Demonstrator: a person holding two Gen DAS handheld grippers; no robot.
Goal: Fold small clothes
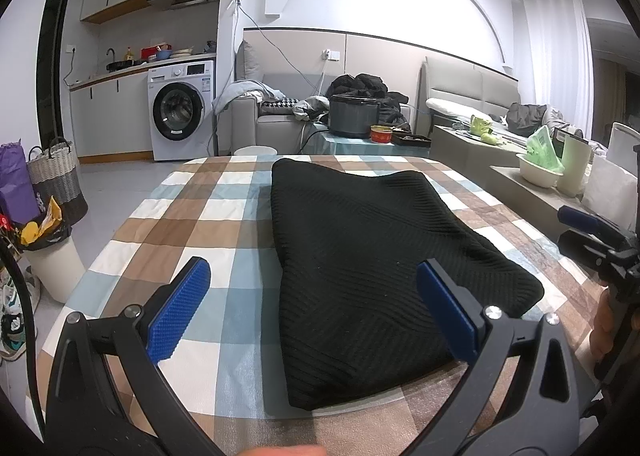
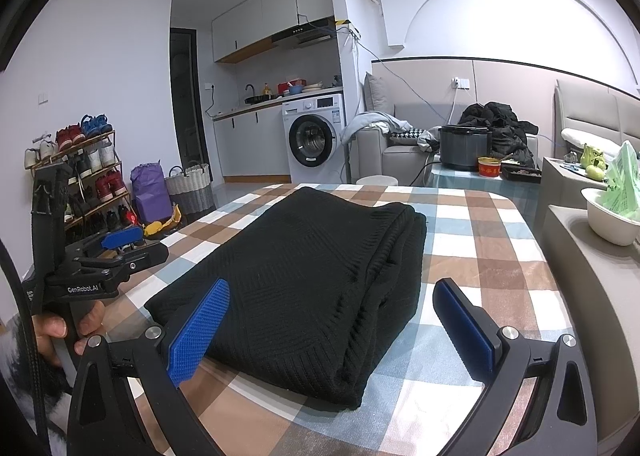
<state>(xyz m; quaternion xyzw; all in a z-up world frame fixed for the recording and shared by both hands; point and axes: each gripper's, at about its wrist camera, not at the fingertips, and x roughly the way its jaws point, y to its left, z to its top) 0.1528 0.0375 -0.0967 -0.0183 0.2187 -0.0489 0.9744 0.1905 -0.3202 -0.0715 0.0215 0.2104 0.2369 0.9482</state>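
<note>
Folded black knit (image 2: 304, 288) flat on checked cloth (image 2: 472, 240); left gripper (image 1: 312, 288) and right gripper (image 2: 332, 308) both wide, empty; cooker (image 2: 464, 148) beyond table.

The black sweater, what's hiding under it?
The folded black sweater lies right on the checked tablecloth, whose squares show all around it. The cloth beneath is covered, so anything there can't be seen. Both grippers, left and right, are open and empty.

A folded sweater (image 1: 368, 252) lies on a table (image 1: 192, 216), with the left gripper (image 1: 312, 288) and right gripper (image 2: 332, 304) before it, and a washing machine (image 1: 182, 112) and sofa (image 1: 276, 116) behind.
</note>
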